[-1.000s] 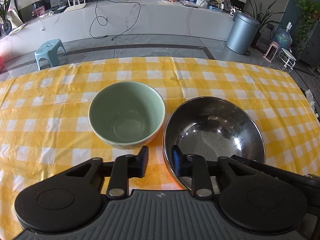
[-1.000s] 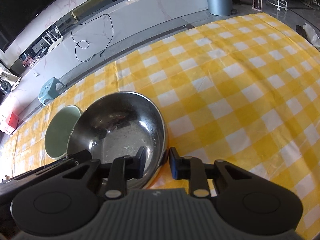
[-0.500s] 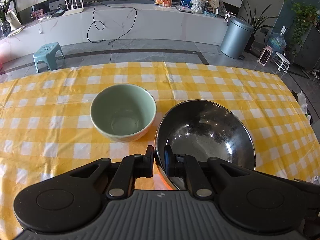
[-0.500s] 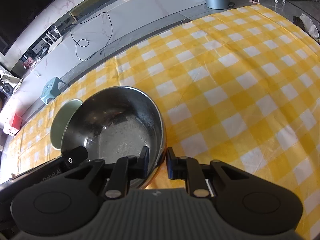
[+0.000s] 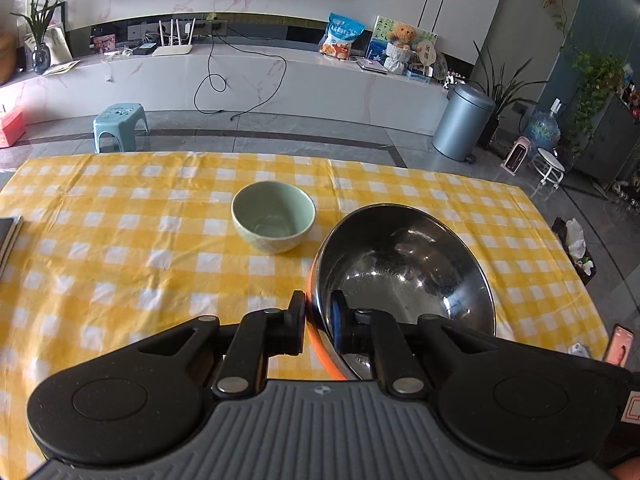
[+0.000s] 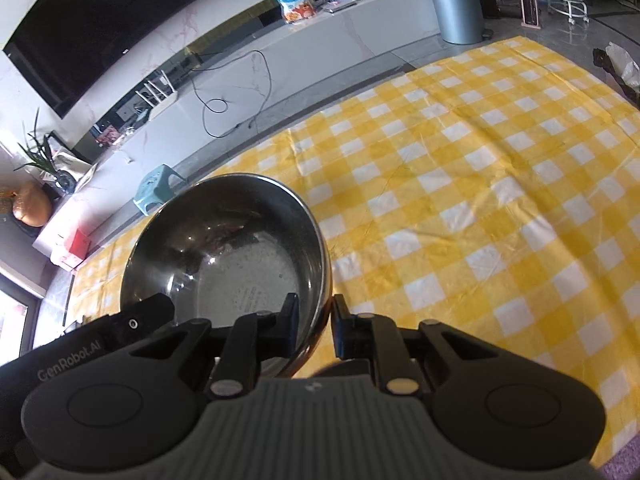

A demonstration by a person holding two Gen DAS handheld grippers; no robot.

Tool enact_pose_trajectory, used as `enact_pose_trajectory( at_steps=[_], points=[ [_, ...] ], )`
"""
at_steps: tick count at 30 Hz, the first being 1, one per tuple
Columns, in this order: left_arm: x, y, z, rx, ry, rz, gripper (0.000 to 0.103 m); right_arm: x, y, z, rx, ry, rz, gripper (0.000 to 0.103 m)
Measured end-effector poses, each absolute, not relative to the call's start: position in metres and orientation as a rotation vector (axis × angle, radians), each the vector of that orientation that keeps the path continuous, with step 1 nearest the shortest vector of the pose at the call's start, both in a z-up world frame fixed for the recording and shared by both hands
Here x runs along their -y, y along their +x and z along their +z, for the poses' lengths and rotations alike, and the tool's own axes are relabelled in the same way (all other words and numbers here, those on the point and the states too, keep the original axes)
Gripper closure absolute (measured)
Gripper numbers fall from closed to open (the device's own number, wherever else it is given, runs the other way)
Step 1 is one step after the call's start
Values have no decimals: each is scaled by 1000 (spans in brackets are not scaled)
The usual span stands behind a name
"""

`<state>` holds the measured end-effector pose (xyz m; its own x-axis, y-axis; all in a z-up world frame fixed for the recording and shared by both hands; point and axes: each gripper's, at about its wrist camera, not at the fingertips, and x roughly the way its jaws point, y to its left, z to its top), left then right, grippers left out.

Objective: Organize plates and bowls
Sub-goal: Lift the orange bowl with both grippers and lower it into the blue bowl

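A large steel bowl (image 5: 404, 268) hangs tilted above the yellow checked tablecloth (image 5: 120, 240), held by its rim from two sides. My left gripper (image 5: 318, 308) pinches the near left rim, one pad outside and one inside; its jaws are opening slightly, with the rim still between them. My right gripper (image 6: 314, 312) is shut on the right rim of the steel bowl (image 6: 228, 248). A pale green bowl (image 5: 274, 220) stands empty on the cloth, beyond and left of the steel bowl. In the right wrist view the steel bowl hides it.
A dark flat object (image 5: 8, 236) lies at the table's left edge. A phone (image 5: 618, 344) shows past the table's right edge. Beyond the far edge stand a blue stool (image 5: 120, 124) and a grey bin (image 5: 462, 120) on the floor.
Both grippers closed onto the steel bowl's rim and rose with it, pulling back from the green bowl. The green bowl has stayed in place and now looks smaller and farther off.
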<state>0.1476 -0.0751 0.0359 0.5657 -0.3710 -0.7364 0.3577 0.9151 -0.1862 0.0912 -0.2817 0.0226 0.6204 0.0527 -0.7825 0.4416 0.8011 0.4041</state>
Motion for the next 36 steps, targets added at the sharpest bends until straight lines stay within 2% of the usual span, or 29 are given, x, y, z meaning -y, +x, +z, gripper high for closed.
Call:
enact_pose_trajectory(
  at_steps=[18,36],
  points=[
    [55,72,17,-937,-185,-451,87,283,-2,31,-884,641,-261,91],
    [61,66,-20,-1024,-248,-467,86,296,-12,2,-939,616,-337,92]
  ],
)
